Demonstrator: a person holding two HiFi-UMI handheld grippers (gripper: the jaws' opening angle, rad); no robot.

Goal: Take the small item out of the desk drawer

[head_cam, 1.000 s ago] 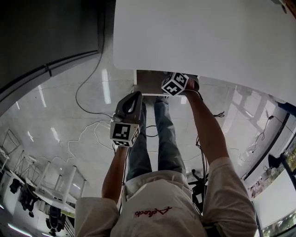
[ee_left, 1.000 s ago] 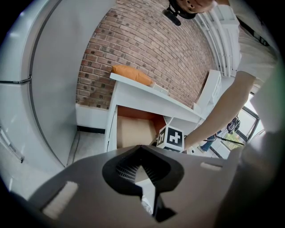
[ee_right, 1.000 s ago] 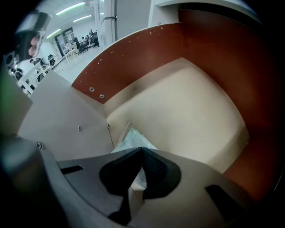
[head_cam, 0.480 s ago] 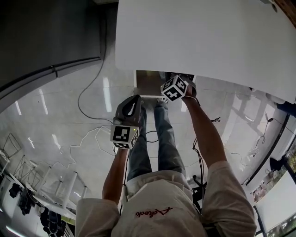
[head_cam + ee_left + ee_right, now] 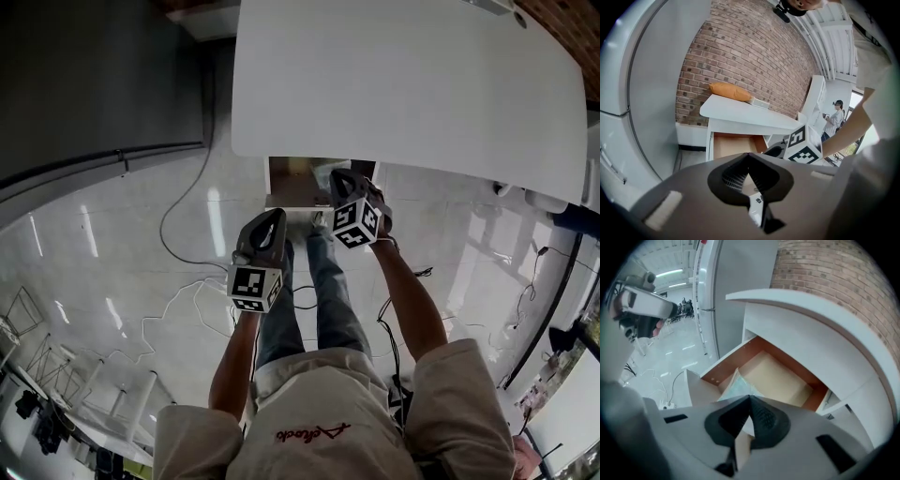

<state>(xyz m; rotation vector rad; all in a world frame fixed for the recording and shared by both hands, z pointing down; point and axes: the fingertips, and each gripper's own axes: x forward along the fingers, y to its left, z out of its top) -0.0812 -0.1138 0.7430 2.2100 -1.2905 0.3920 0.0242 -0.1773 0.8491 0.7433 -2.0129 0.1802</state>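
The white desk (image 5: pixel 403 84) has its drawer (image 5: pixel 291 183) pulled out, with a bare wooden floor inside (image 5: pixel 787 380). My right gripper (image 5: pixel 339 178) hovers at the drawer's front right corner. In the right gripper view its jaws (image 5: pixel 750 399) are shut on a thin pale packet (image 5: pixel 733 383), which sticks out up and left over the drawer's front. My left gripper (image 5: pixel 276 216) hangs lower left of the drawer, above the floor. Its jaws (image 5: pixel 749 158) are shut with nothing in them and point at the drawer (image 5: pixel 733 145).
An orange cushion (image 5: pixel 730 91) lies on the desk against a brick wall (image 5: pixel 740 51). A tall grey cabinet (image 5: pixel 656 93) stands left of the desk. Cables (image 5: pixel 187 225) trail over the glossy floor. The person's legs (image 5: pixel 319 291) are below the drawer. Another person (image 5: pixel 834 117) stands far off.
My right gripper has drawn back out of the drawer toward me, staying shut. The left gripper has barely moved. The desk has slid down in the head view.
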